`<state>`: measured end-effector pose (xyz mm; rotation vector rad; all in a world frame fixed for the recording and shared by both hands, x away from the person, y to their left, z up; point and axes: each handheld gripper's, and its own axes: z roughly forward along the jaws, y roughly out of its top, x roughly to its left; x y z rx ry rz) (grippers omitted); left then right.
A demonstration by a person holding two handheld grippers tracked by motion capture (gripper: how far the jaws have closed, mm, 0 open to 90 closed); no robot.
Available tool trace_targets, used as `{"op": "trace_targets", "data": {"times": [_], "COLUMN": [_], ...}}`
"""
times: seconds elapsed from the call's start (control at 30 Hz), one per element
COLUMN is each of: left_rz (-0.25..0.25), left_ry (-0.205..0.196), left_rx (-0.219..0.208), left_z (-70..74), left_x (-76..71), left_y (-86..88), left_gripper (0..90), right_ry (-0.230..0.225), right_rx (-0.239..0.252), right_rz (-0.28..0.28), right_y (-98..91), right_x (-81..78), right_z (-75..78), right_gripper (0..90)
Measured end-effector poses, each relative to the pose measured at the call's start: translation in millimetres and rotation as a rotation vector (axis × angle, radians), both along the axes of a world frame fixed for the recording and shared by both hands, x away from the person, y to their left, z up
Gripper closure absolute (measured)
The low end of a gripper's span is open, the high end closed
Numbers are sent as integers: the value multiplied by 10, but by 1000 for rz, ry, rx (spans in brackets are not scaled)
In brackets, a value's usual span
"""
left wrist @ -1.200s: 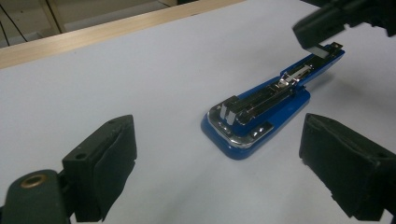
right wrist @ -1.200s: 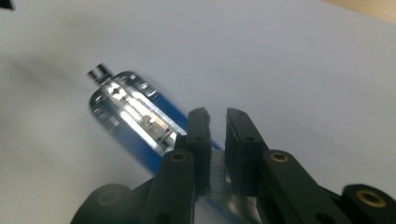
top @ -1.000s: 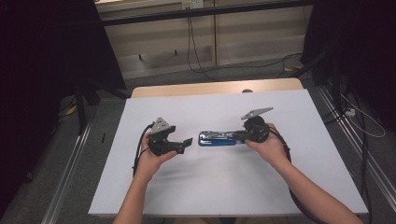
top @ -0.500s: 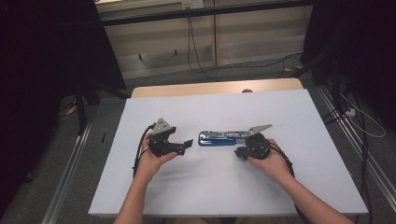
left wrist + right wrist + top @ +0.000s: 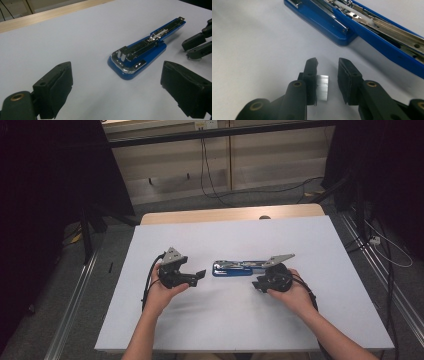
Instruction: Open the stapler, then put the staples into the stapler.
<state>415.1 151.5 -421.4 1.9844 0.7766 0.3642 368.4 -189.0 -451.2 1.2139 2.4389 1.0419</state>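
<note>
A blue stapler (image 5: 239, 268) lies swung open flat on the white table (image 5: 225, 320), metal staple rail up (image 5: 140, 53) (image 5: 362, 27). My right gripper (image 5: 257, 285) rests low on the table just in front of the stapler's right part. Its jaws have just been opening. A short silver strip of staples (image 5: 322, 87) sits between them (image 5: 327, 68), against the left pad, with a gap to the other pad. My left gripper (image 5: 200, 274) is held left of the stapler, pointing at it, jaws wide open and empty (image 5: 118, 82). The right gripper's jaw tips (image 5: 197, 46) appear beyond the stapler's far end.
The table's wooden far edge (image 5: 230, 214) borders a floor with cables (image 5: 210, 175). Metal rails (image 5: 75, 305) run along the left side, and more cable lies at the right (image 5: 385, 245). Bare white surface surrounds the stapler and both hands.
My right gripper came down from over the stapler's right end to the table in front of it, and its jaws spread apart a little. The left gripper and the stapler stayed put.
</note>
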Motion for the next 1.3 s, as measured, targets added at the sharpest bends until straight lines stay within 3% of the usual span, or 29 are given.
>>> {"op": "trace_targets", "data": {"times": [0.2,0.4,0.7,0.87,1.03,1.3], "left_rz": [6,8,6,9,12,19], "left_ry": [2,2,-1,0,-5,-4], "left_rx": [-3,5,-4,-2,-6,-13], "left_z": [3,1,2,8,16,25], "left_x": [-13,-13,-11,-17,-16,-20], "left_y": [24,26,23,37,46,69], "left_gripper": [109,109,109,109,109,107], "right_ry": [-21,-30,-28,-27,-12,-21], "right_rx": [-43,-69,-71,-87,-67,-52], "right_rz": [19,35,31,58,70,139], "right_y": [-57,-68,-30,-12,-39,-25], "right_x": [-145,-218,-189,-165,-142,-78], "right_z": [34,-32,-32,-21,-19,65], "right_gripper": [684,697,751,791,793,793]}}
